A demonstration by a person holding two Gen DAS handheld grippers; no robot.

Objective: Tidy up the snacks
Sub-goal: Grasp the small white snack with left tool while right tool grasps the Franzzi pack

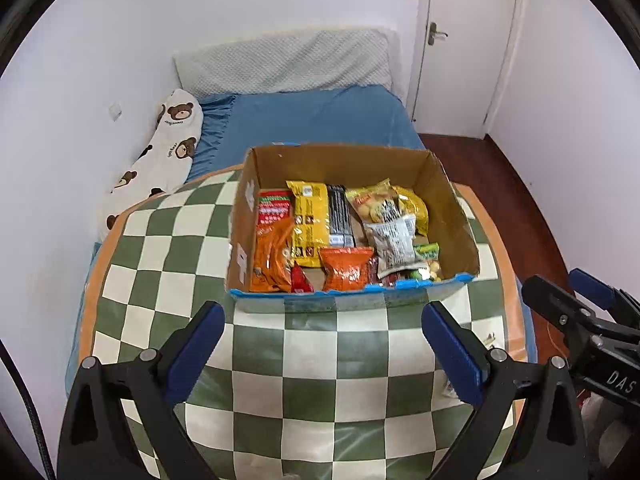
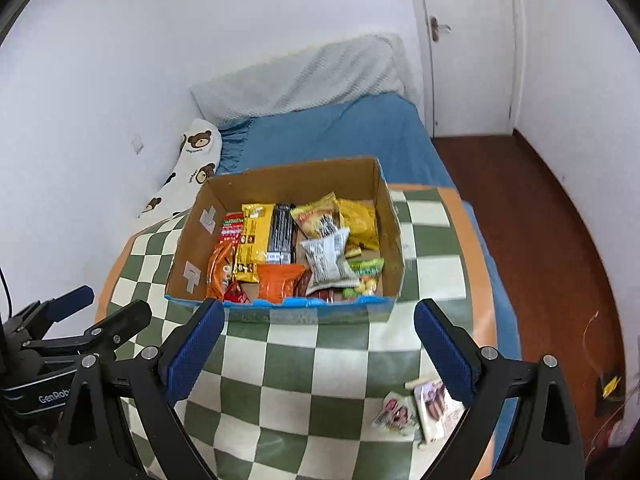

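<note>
An open cardboard box point(image 1: 448, 196) point(image 2: 384, 208) stands on the green-and-cream checkered cloth point(image 1: 320, 392) point(image 2: 304, 380). It holds several snack packets: a yellow packet point(image 1: 308, 220) point(image 2: 254, 240), an orange packet point(image 1: 346, 268) point(image 2: 278, 282), a white packet point(image 1: 394, 244) point(image 2: 328, 260) and others. Two small white packets point(image 2: 416, 410) lie on the cloth at the near right. My left gripper point(image 1: 324, 344) is open and empty just before the box. My right gripper point(image 2: 320, 340) is open and empty, also short of the box.
A bed with a blue sheet point(image 1: 320, 116) and a grey pillow point(image 1: 288, 64) lies behind. A bear-print pillow point(image 1: 160, 152) rests against the left wall. A white door point(image 1: 460, 40) and dark wood floor point(image 2: 540, 220) are to the right.
</note>
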